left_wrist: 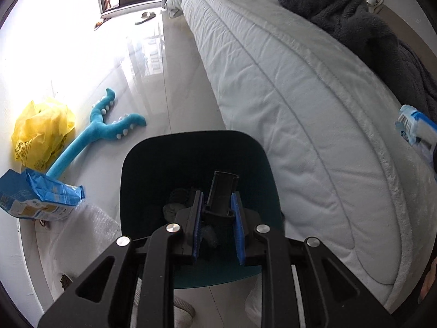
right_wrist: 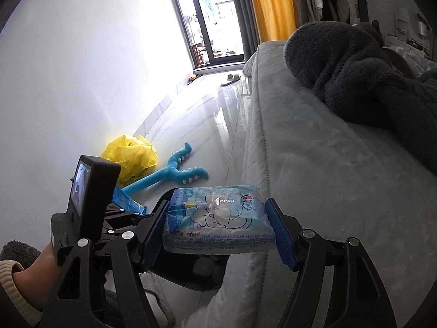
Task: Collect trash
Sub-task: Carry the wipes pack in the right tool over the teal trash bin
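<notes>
My left gripper (left_wrist: 217, 207) is shut on a black plastic piece (left_wrist: 222, 191) and holds it over a dark teal trash bin (left_wrist: 153, 164) on the floor beside the bed. Dark scraps lie in the bin. My right gripper (right_wrist: 218, 218) is shut on a blue tissue pack (right_wrist: 215, 218), held above the bin's rim (right_wrist: 191, 281) by the bed edge. That pack also shows at the right edge of the left wrist view (left_wrist: 415, 128). A crumpled yellow plastic bag (left_wrist: 41, 131) and a blue packet (left_wrist: 38, 196) lie to the left.
A blue plush toy (left_wrist: 95, 134) lies on the glossy floor by the wall. The bed with a white quilt (left_wrist: 300, 95) and a dark fleece garment (left_wrist: 341, 13) fills the right. Bubble wrap (left_wrist: 87, 232) lies at the lower left. A slipper (left_wrist: 144, 16) sits by the far window.
</notes>
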A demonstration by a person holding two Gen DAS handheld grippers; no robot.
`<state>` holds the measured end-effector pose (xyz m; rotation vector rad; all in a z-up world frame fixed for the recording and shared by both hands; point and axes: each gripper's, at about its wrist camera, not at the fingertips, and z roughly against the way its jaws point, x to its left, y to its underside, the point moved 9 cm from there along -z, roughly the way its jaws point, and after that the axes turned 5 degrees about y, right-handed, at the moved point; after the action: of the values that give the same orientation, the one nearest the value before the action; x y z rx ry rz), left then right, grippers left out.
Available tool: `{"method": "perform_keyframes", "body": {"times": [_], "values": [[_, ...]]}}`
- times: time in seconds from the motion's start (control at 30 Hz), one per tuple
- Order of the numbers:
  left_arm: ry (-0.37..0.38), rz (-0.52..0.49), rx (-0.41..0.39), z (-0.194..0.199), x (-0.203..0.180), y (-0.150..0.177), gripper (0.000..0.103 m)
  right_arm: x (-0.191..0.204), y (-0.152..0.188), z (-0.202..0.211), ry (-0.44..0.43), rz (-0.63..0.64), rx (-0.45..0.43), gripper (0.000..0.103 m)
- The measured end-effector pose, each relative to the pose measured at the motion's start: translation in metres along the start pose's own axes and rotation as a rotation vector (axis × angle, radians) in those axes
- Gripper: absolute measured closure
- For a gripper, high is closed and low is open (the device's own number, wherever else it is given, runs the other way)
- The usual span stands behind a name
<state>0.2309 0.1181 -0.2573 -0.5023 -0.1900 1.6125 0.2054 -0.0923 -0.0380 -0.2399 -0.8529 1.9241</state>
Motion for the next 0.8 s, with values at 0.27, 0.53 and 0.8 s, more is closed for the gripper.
{"method": "perform_keyframes", "body": {"times": [0.27,0.53,0.8], "values": [[0.021,0.063,0.101,-0.021,0.031,0.017,0.078,0.025,0.003,-0.03,-0.026,0.015,0.062,0.032],[0.019,0.107,0.092,-0.016,0.061,0.025,0.04,0.044,0.006,-0.063,-0.045,0.024,0.124,0.032],[-0.021,0.127,-0.027,0.011,0.088,0.015,0.022,0.059,0.015,-0.089,-0.047,0.024,0.171,0.032]]}}
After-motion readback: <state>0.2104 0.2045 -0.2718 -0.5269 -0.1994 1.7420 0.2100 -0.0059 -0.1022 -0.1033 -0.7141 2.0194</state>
